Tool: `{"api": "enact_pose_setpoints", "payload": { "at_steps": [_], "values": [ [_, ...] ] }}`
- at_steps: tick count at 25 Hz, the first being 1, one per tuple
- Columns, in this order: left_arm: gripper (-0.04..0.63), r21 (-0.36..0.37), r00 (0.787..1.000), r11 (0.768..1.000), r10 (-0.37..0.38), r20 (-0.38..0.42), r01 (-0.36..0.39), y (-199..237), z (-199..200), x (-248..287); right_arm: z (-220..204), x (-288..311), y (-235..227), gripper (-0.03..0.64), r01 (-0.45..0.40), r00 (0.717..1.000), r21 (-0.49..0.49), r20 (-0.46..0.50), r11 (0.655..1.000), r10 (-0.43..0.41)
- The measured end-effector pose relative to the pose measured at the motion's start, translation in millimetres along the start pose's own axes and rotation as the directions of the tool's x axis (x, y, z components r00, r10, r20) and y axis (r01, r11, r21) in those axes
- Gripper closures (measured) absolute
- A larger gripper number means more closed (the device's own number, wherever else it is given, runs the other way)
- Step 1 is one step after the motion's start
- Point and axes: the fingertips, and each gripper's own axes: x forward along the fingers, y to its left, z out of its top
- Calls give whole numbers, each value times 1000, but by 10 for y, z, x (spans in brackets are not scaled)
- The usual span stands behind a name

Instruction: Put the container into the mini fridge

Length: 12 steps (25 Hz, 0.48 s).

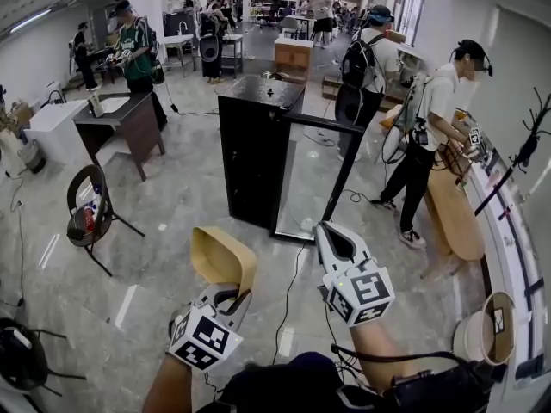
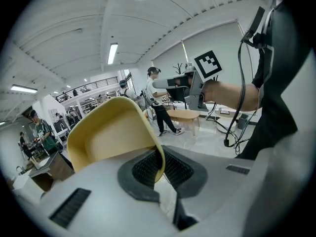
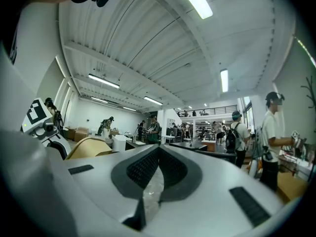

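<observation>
My left gripper is shut on the rim of a tan, scoop-shaped container, held low over the floor in front of me. The left gripper view shows the rim pinched between the dark pads, with the container rising up and to the left. A black mini fridge stands a few steps ahead, its glass door swung open to the right. To the right of the container, my right gripper points at the fridge, shut and holding nothing. The right gripper view shows the pads together.
A folding stool holding small items stands at the left, with a brown desk behind it. On the right are a wooden bench, a person and a round bin. A cable runs across the floor.
</observation>
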Motion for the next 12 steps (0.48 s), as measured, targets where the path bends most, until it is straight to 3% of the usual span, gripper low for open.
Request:
{"api": "enact_pose_setpoints", "payload": {
  "at_steps": [12],
  "values": [
    [578,-18,1000,1000,2,-12,-2,237,-320,-162,-114,282,334,601,-28,999,-12,-28,1000,27]
  ]
}}
